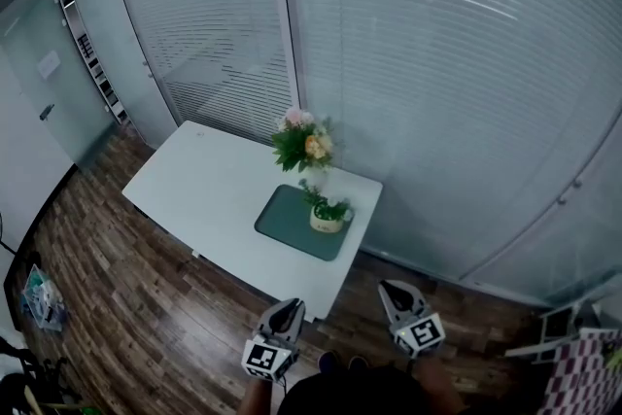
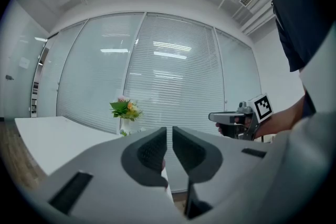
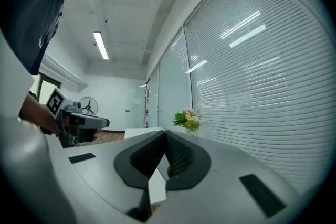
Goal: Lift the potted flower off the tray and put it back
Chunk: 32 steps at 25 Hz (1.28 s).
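Bright even light, fisheye edges, slight blur

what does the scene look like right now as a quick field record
table: white table, beside the blinds
tray: green tray, on the table's near end
potted flower: on the tray, untouched
vase: flowers, on the table behind the tray
left gripper: short of the table, narrow gap, empty
right gripper: short of the table, jaws together, empty

Right gripper (image 3: pixel 165 136): jaws pressed together, nothing between them. Far beyond: flower bouquet (image 3: pixel 187 118) at far end of white table (image 3: pixel 139 132). Left gripper (image 3: pixel 104 123) at left, roughly level. Window blinds (image 3: pixel 262 86) along right.
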Motion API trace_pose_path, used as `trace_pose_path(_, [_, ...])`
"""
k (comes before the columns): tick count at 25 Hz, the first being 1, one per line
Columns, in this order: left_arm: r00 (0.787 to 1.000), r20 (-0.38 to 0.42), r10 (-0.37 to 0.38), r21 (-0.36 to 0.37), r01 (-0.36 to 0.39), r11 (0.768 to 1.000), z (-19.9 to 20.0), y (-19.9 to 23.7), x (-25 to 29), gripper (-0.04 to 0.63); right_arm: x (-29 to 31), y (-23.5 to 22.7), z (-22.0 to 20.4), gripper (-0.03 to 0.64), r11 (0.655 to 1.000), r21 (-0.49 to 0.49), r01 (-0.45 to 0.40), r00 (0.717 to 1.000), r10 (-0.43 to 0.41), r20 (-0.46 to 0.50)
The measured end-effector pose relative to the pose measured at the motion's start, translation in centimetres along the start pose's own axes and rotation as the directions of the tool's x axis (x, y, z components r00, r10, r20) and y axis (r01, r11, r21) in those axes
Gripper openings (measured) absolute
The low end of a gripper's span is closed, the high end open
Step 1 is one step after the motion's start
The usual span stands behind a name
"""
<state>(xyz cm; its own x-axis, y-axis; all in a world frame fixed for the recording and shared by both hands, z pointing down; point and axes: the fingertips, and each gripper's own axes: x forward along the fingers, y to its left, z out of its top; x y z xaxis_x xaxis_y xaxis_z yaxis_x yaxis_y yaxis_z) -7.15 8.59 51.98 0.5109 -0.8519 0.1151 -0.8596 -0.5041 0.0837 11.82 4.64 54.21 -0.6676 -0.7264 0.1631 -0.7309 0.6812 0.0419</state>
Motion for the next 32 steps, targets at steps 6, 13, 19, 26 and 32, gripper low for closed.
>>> trace_pose_path(6, [0.997,0.023,0.072,0.017,-0.073,0.997,1.2,0.7,-1.1,0.008,-0.2,-0.3,0.4,0.005,0.999,-0.05,0.018,0.996,-0.023,-0.091])
trace_pose_path(13, [0.999,0.034,0.026,0.004,-0.026,1.0,1.1,0.1,-0.9,0.006,0.0,-0.5,-0.3,0.003,0.999,-0.047,-0.004,1.0,0.003,-0.031])
trace_pose_path(19, [0.997,0.053,0.049,0.008,-0.05,0.999,1.5,0.9,-1.3,0.006,0.0,-0.6,0.2,0.003,0.999,-0.044,0.0,1.0,-0.001,-0.029])
trace_pose_path(26, [0.997,0.045,0.07,0.004,-0.07,0.998,1.4,1.5,-1.6,0.006,-0.7,-1.1,0.2,0.003,0.999,-0.048,0.001,0.999,-0.003,-0.039])
trace_pose_path(32, [0.992,0.052,0.116,-0.01,-0.116,0.993,1.9,2.9,-2.1,0.006,-1.1,-1.7,-0.1,0.003,0.998,-0.064,0.008,0.997,-0.012,-0.074])
